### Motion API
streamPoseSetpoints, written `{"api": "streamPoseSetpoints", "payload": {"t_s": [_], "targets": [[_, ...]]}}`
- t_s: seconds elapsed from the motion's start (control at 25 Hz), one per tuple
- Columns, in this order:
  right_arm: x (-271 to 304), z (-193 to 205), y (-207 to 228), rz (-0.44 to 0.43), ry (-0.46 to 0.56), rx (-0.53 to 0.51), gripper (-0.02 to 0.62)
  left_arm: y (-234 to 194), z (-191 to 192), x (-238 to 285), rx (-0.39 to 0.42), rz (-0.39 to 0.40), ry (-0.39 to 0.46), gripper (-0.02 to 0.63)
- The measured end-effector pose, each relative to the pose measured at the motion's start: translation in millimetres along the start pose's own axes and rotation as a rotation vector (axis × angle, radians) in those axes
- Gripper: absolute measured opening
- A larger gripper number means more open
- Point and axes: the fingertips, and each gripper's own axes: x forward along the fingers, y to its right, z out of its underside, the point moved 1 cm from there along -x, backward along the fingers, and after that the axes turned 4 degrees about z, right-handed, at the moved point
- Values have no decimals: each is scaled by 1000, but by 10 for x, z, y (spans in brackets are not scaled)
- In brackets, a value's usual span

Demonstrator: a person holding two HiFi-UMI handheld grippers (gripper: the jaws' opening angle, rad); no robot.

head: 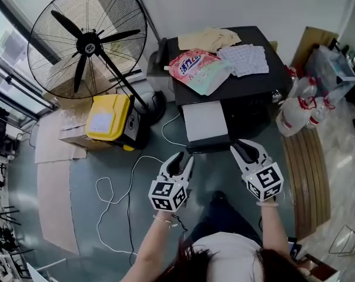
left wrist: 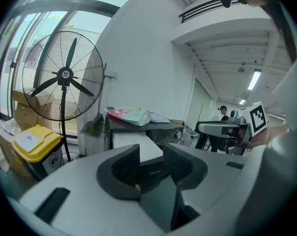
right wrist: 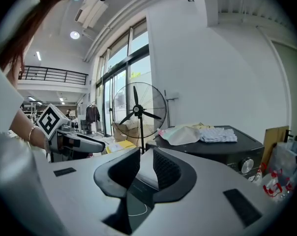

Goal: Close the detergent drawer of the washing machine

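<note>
Both forearms reach forward, side by side. The left gripper (head: pixel 182 161) and right gripper (head: pixel 243 151), jaws apart and empty, tilt slightly down toward the drawer (head: pixel 205 121), which is pulled out from the washer (head: pixel 271 51).

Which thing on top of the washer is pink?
The detergent bag: pink with a green end. Behind it lies a beige cloth, beside it a white cloth.

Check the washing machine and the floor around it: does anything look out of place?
Yes. The white detergent drawer juts out open from the front of the washing machine. A white cable sprawls in loose loops across the floor, a possible trip hazard.
</note>
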Motion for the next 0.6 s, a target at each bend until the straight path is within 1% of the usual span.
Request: {"api": "streamPoseSetpoints", "payload": {"t_s": [0.2,0.6], "targets": [[131,292,129,11,-64,8,98,-152,190,154,-21,-6,-43,163],[391,883,304,0,-184,31,123,-415,606,464,-54,1,-136,206]]}}
